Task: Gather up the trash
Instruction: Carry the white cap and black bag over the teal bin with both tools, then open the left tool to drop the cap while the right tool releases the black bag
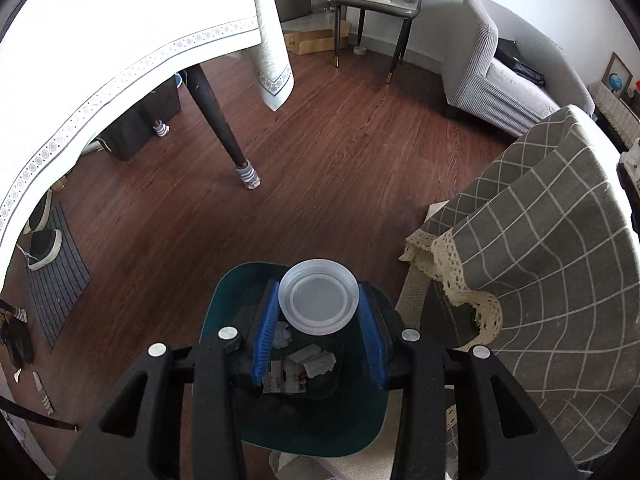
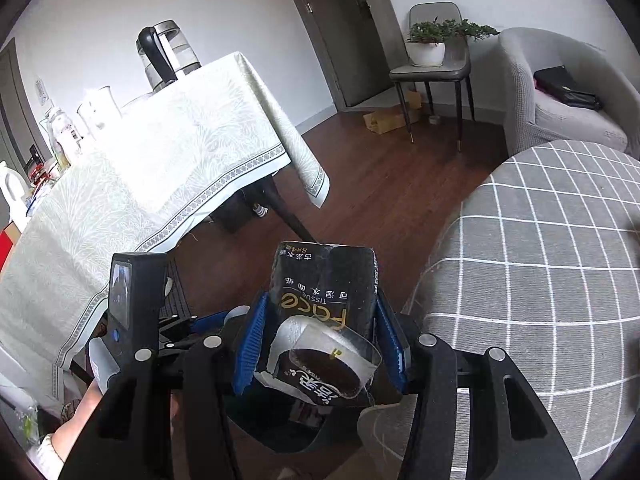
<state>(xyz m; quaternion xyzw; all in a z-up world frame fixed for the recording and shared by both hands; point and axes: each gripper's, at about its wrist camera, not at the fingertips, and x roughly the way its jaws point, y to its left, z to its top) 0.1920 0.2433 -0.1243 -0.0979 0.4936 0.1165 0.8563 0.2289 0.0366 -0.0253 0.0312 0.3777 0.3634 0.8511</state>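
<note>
the landmark here is the dark green trash bin (image 1: 240, 312), which sits on the wood floor (image 1: 340, 168) just beside the low table draped in a grey checked cloth (image 1: 540, 240).

the left gripper (image 1: 319, 320) hangs directly over the bin's mouth, its blue pads (image 1: 265, 332) closed against the two sides of a translucent round plastic lid (image 1: 318, 299) — the lid lies flat between them, above the bin's opening. down inside the bin, below the lid, lie crumpled paper scraps (image 1: 316, 362) and a printed wrapper (image 1: 285, 380).

the right gripper (image 2: 318, 344) is also above the bin, whose rim (image 2: 320, 440) shows only as a dark edge under the fingers. it is clamped on a black tissue pack (image 2: 324, 292), squeezed between the blue pads (image 2: 250, 344), with a white tissue (image 2: 296, 330) sticking out of the pack's near end. left of the pack the other gripper's body (image 2: 132, 308) is in view.

across the floor from the bin stands the dining table under a pale tablecloth (image 2: 140, 184), and further off a grey armchair (image 1: 516, 64) and a chair holding a potted plant (image 2: 430, 46).
</note>
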